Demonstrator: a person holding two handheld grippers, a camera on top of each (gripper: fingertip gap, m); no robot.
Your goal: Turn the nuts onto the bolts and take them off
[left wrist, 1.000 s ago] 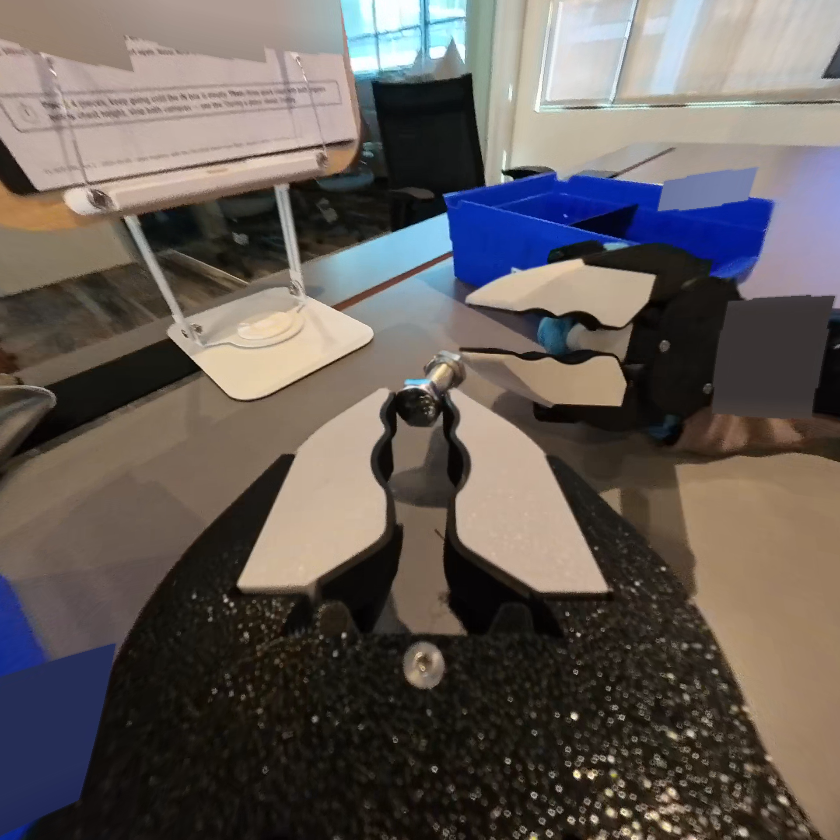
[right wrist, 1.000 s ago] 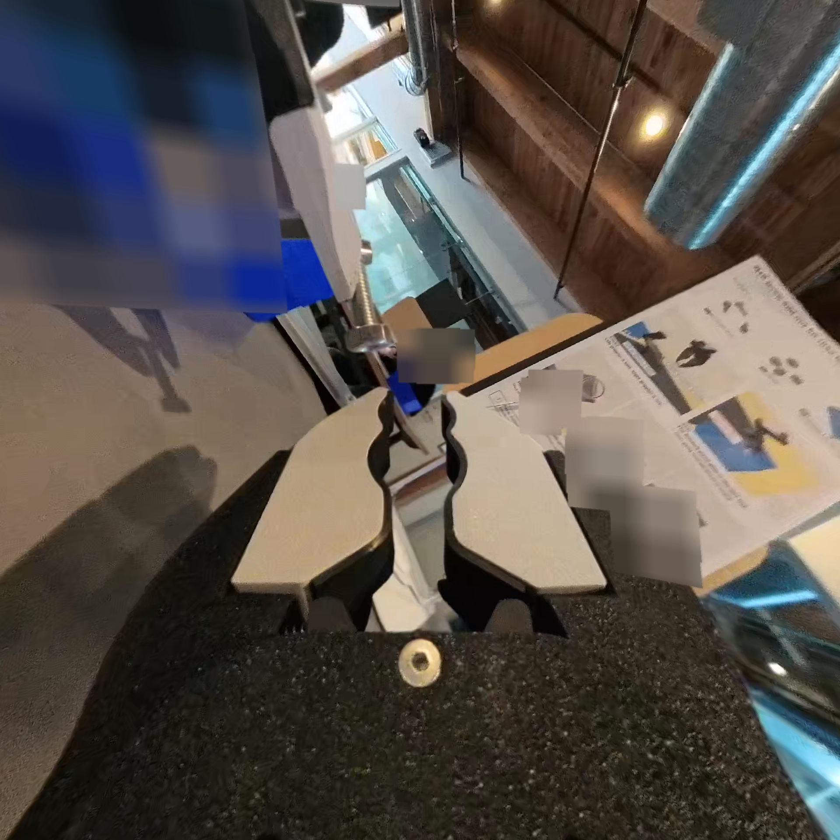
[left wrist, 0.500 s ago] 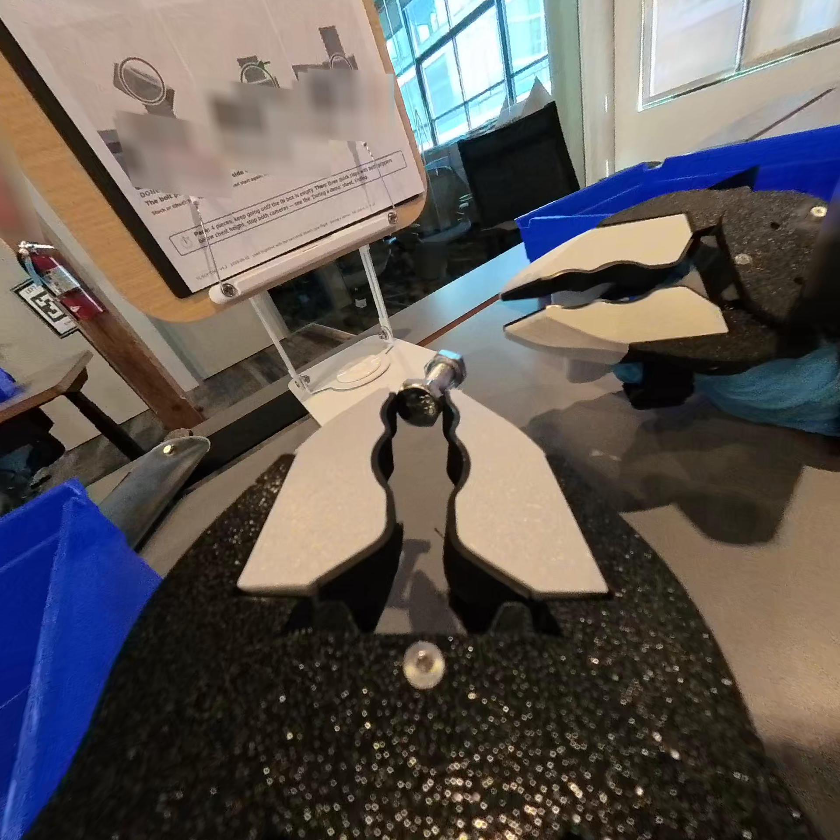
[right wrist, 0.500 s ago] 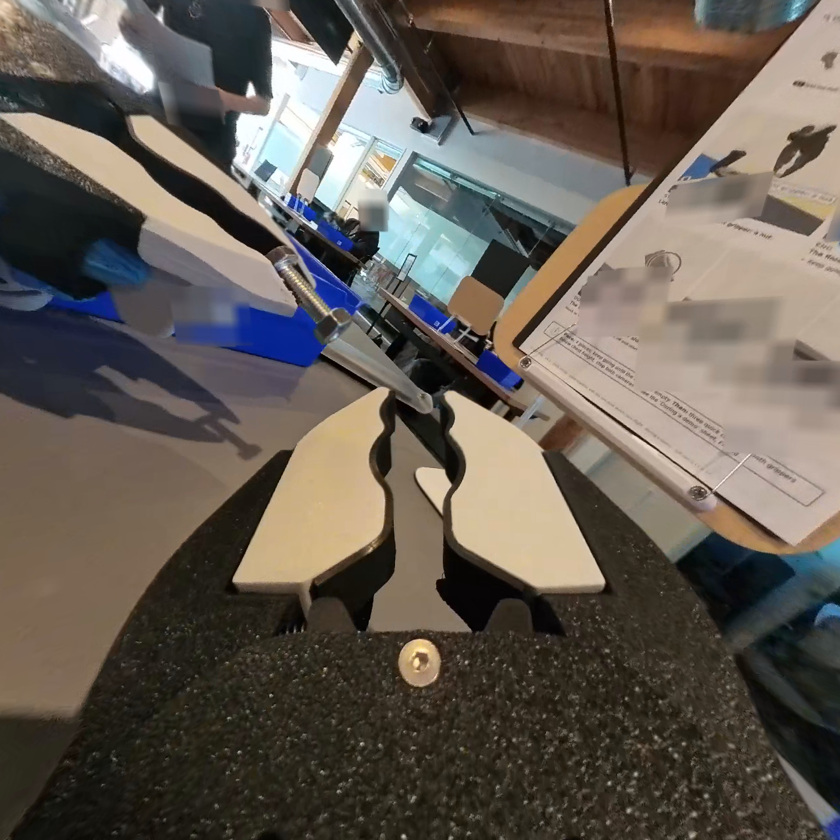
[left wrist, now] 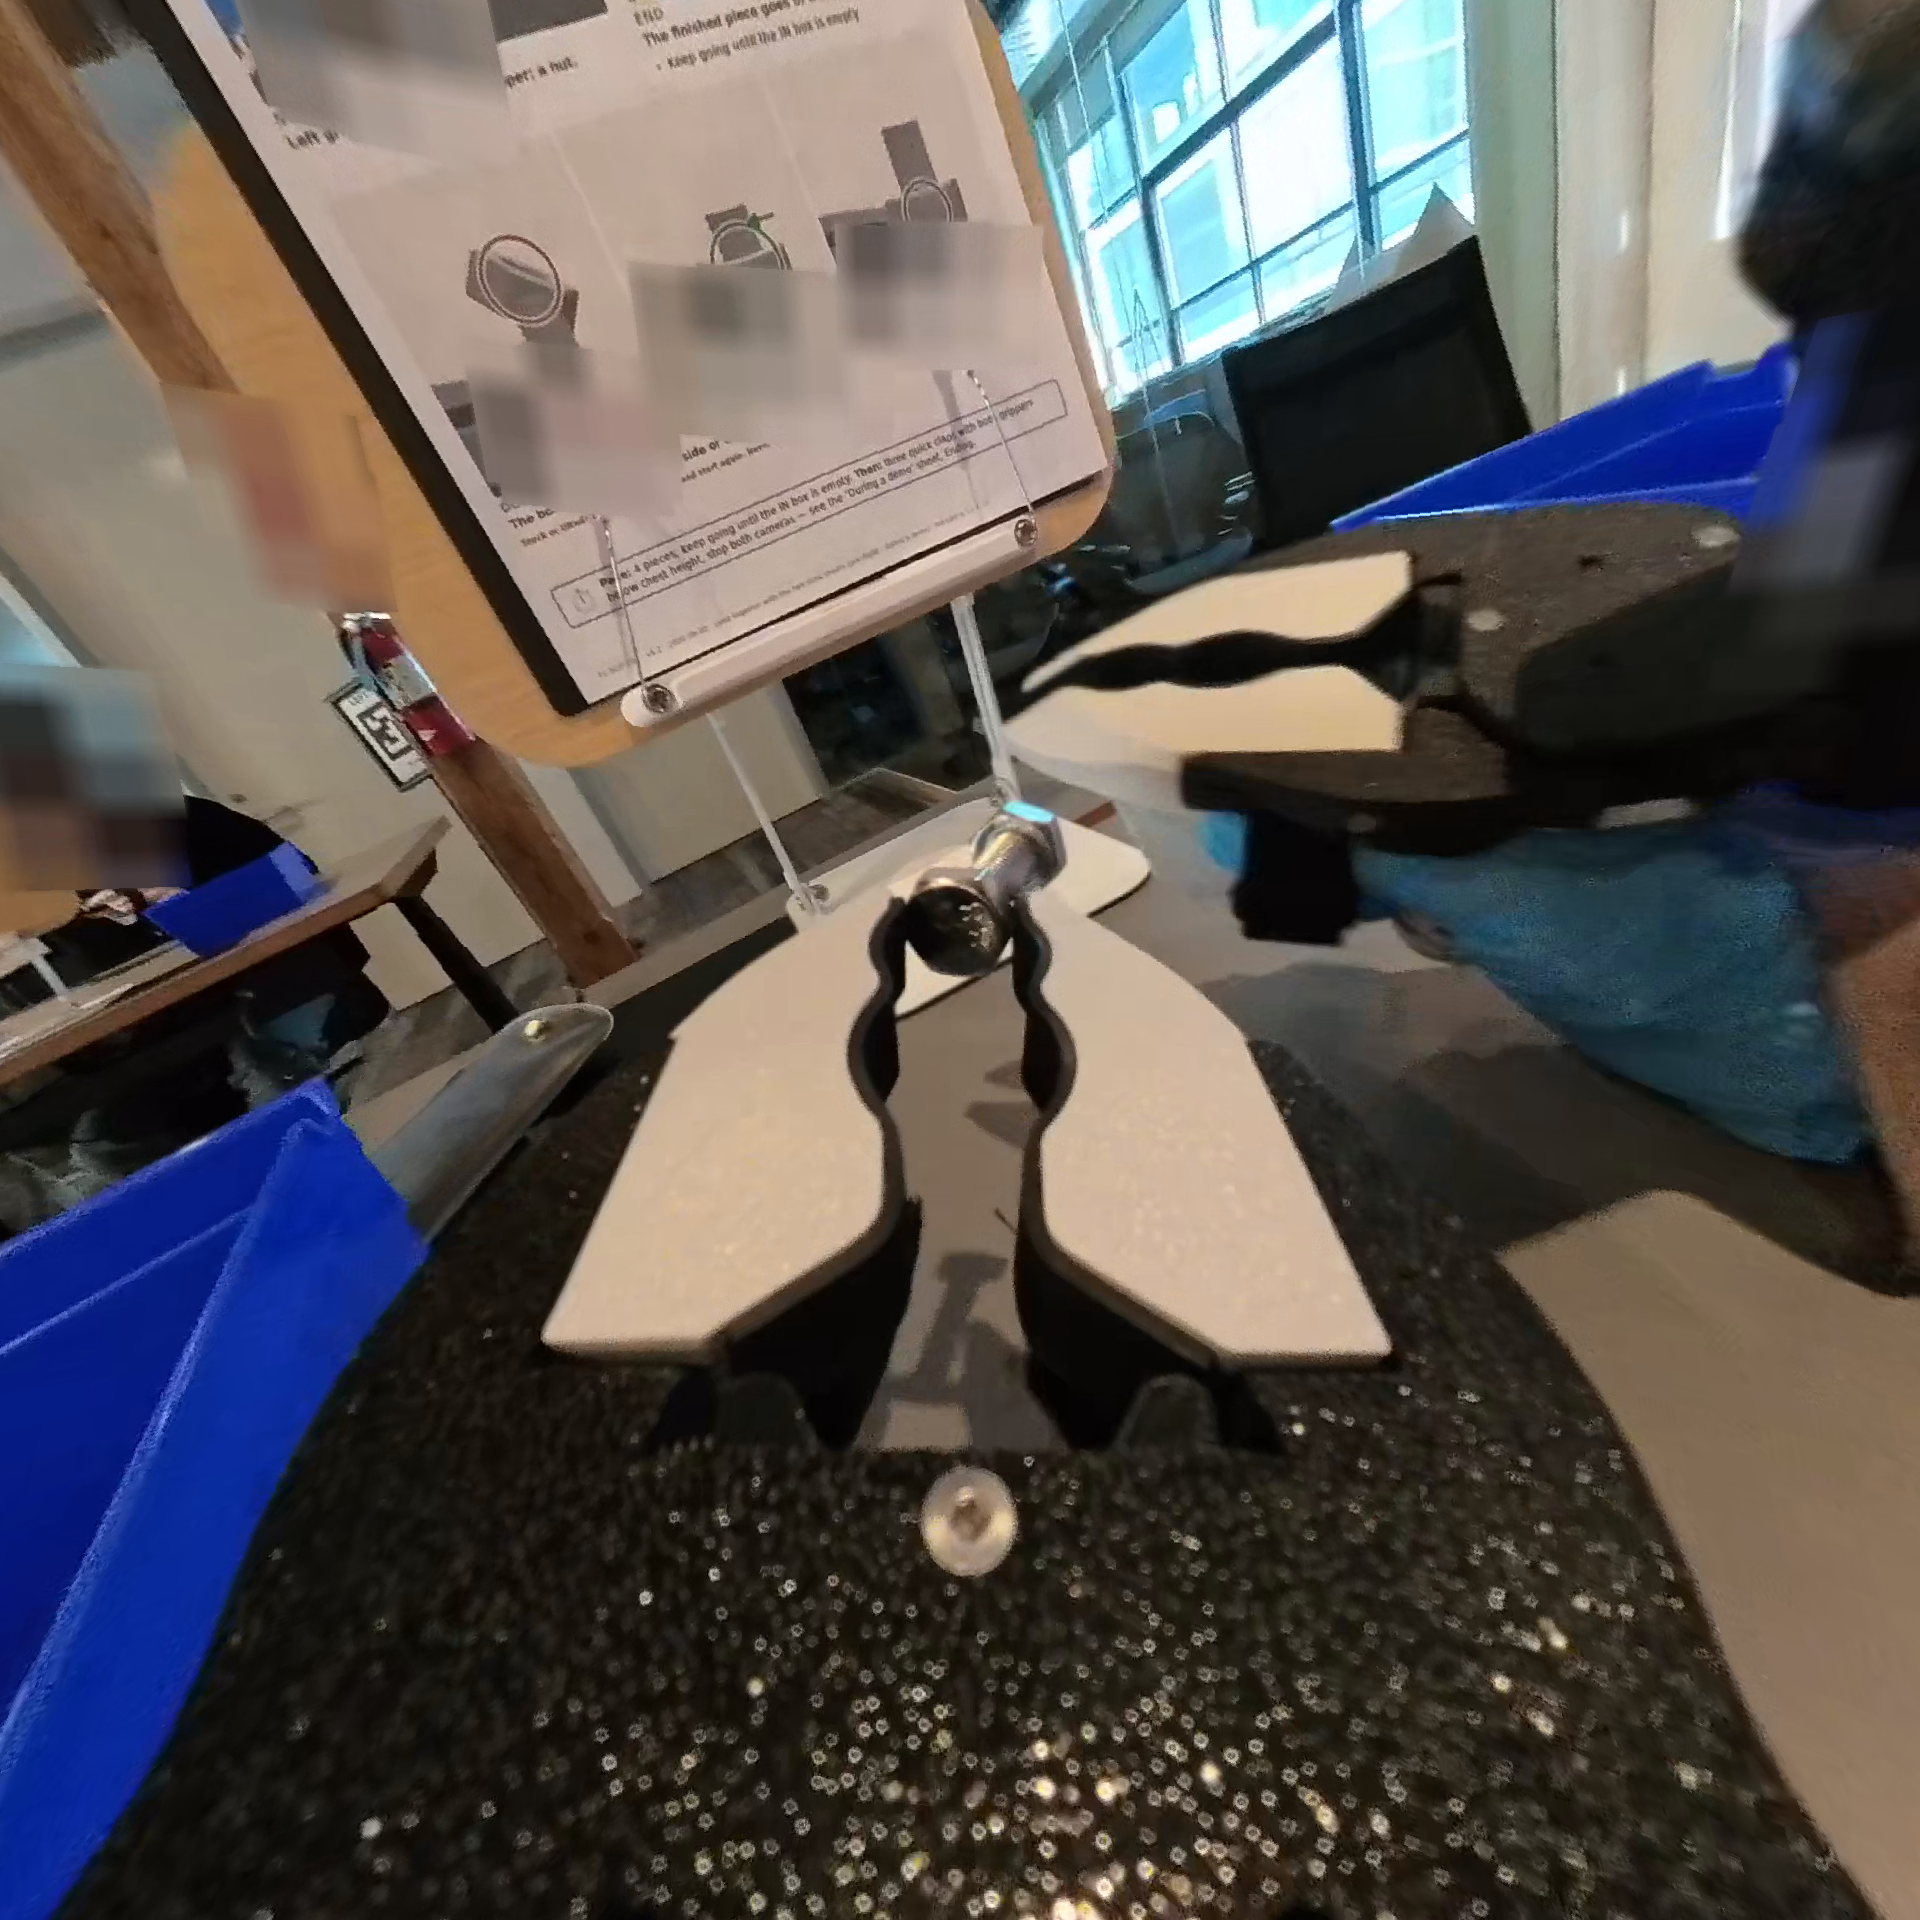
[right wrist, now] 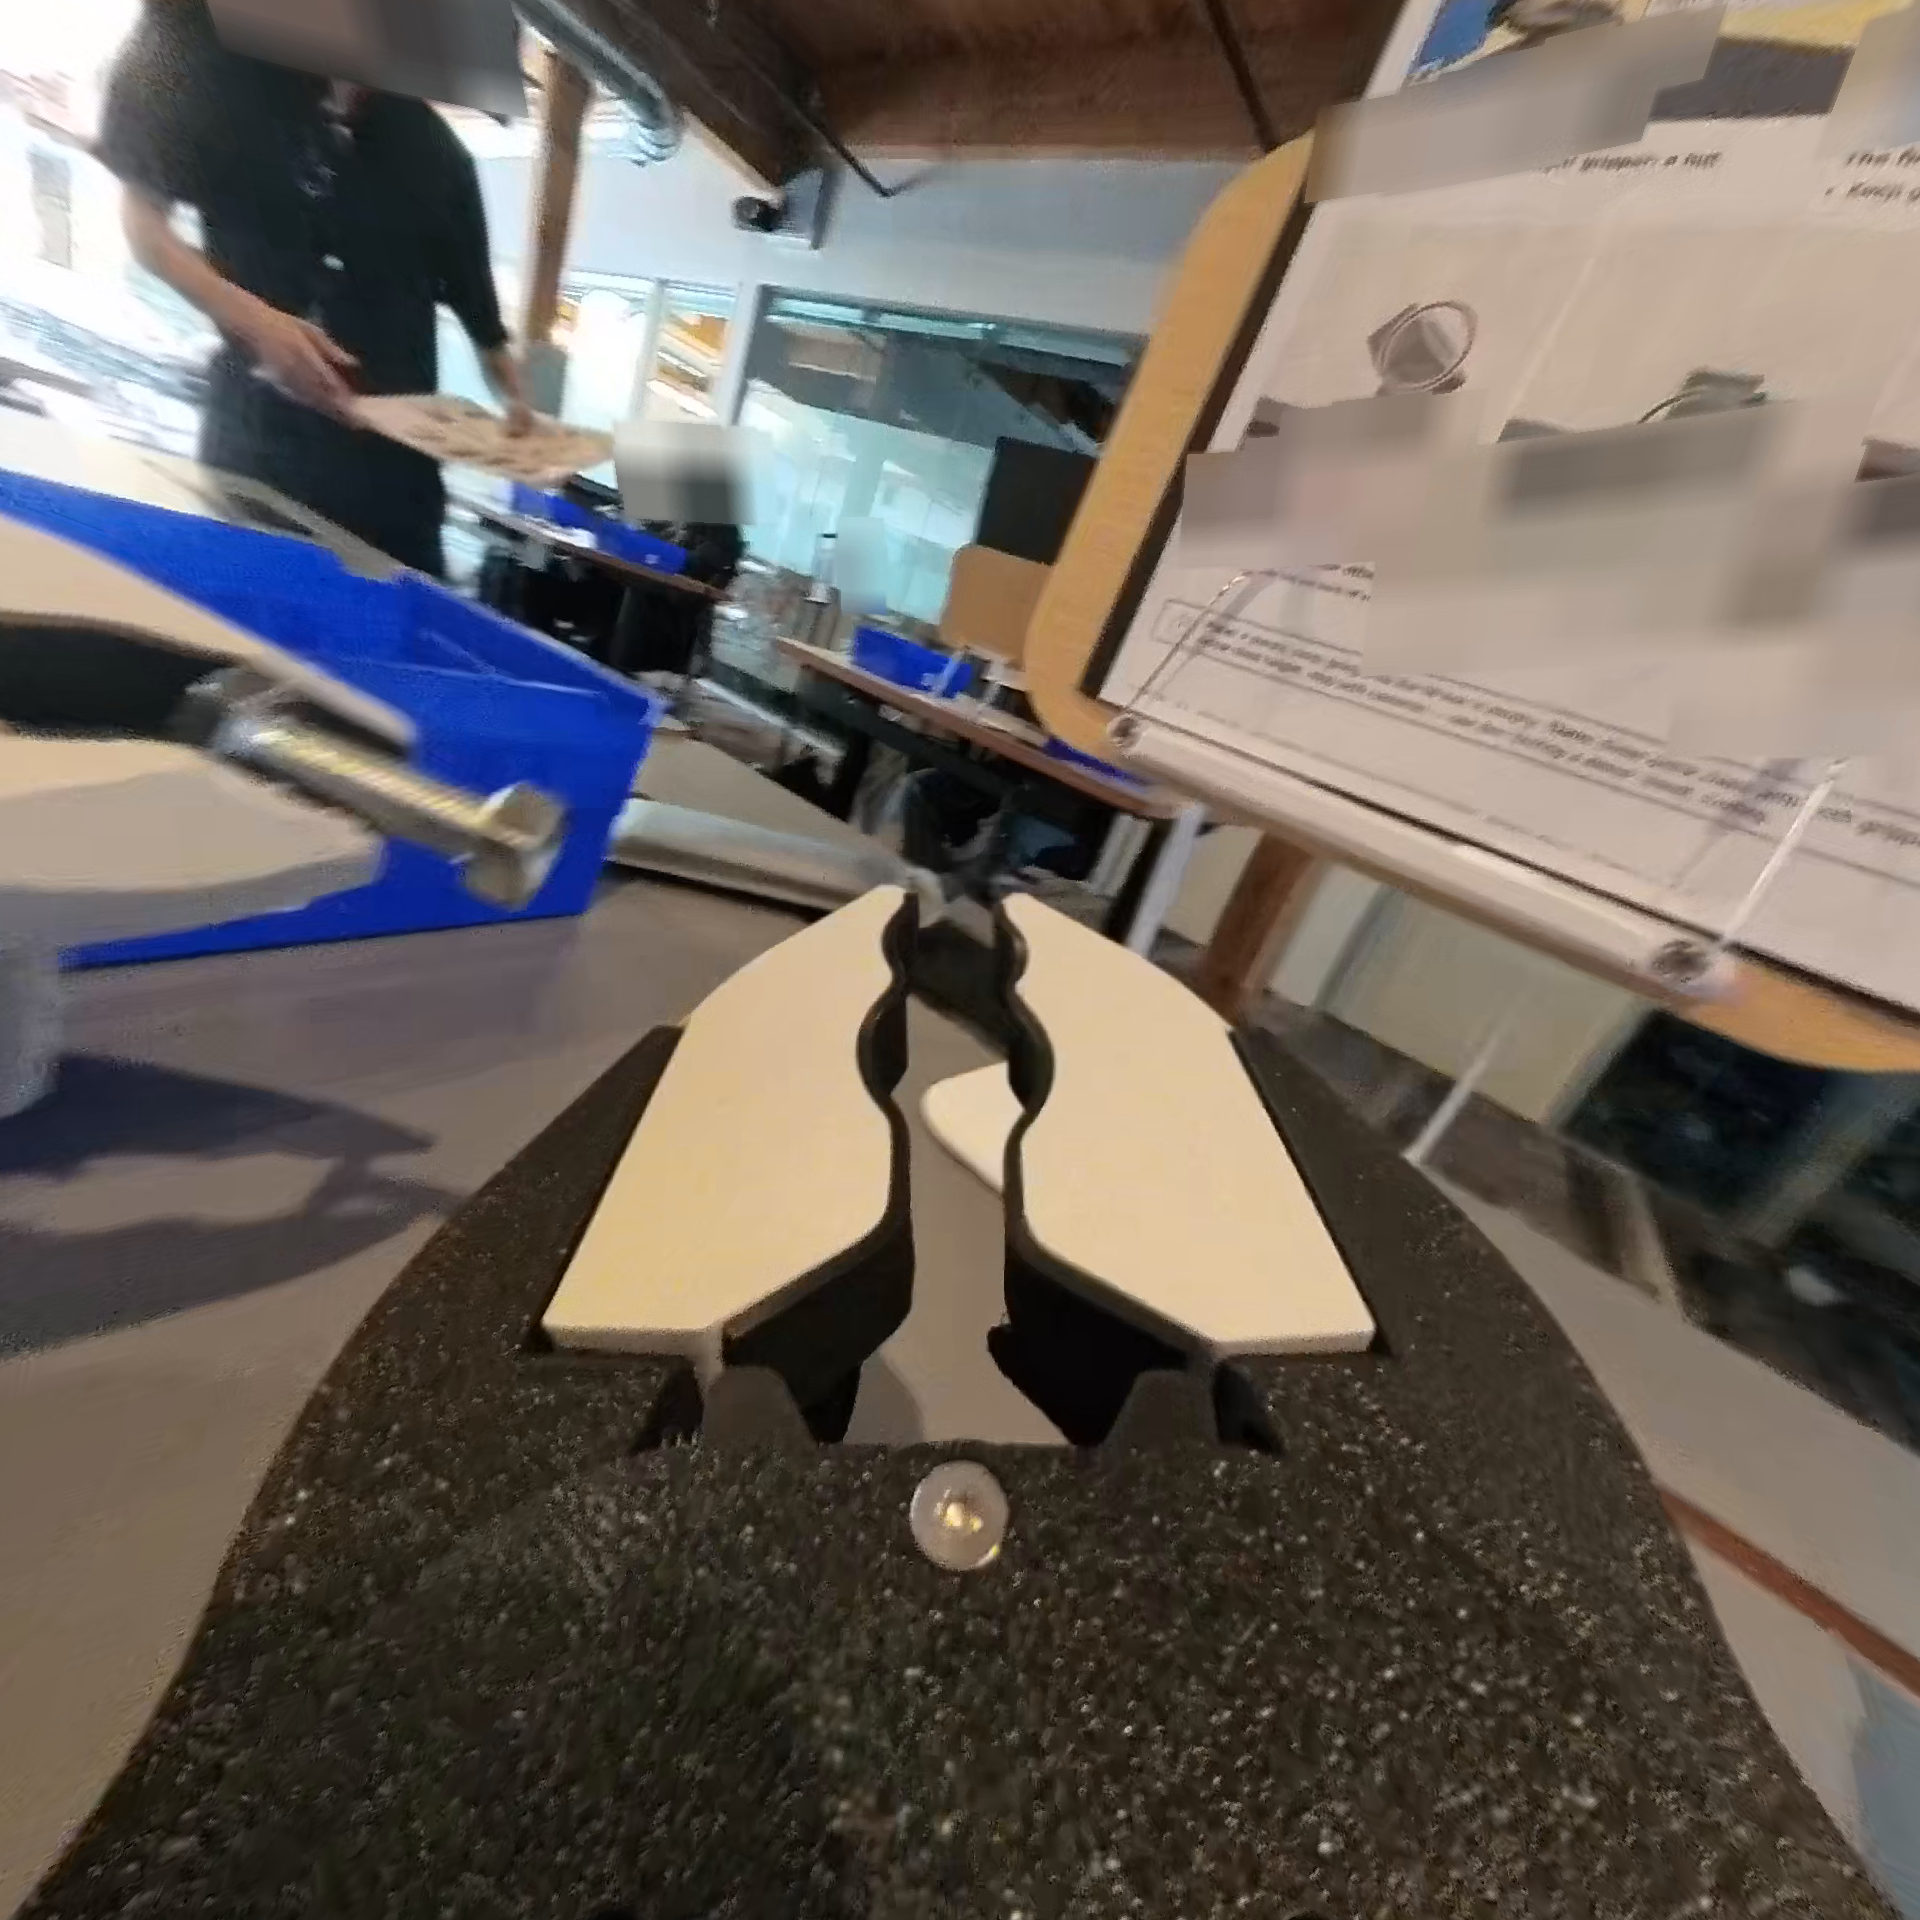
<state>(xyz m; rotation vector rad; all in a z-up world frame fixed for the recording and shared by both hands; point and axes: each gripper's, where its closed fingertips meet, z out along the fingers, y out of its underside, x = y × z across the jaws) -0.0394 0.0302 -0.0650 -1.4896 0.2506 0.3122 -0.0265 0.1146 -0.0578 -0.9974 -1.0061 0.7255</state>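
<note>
One left gripper (left wrist: 961, 935), nearest, fingers closed on the head of a steel bolt (left wrist: 987, 883); shank pointed away, above the grey tabletop (left wrist: 1662, 1403). One hex nut (left wrist: 1023, 831), seated at the shank's far end. One right gripper (right wrist: 951, 914), just beyond and clear of the nut, fingers nearly together and holding nothing. Farther back: blue bin (right wrist: 436, 665), instruction board (left wrist: 665, 343) on a stand. Step judged: re-gripping between turns. Next move called for squaring the right fingers (left wrist: 1216, 608) around the nut's flats.
</note>
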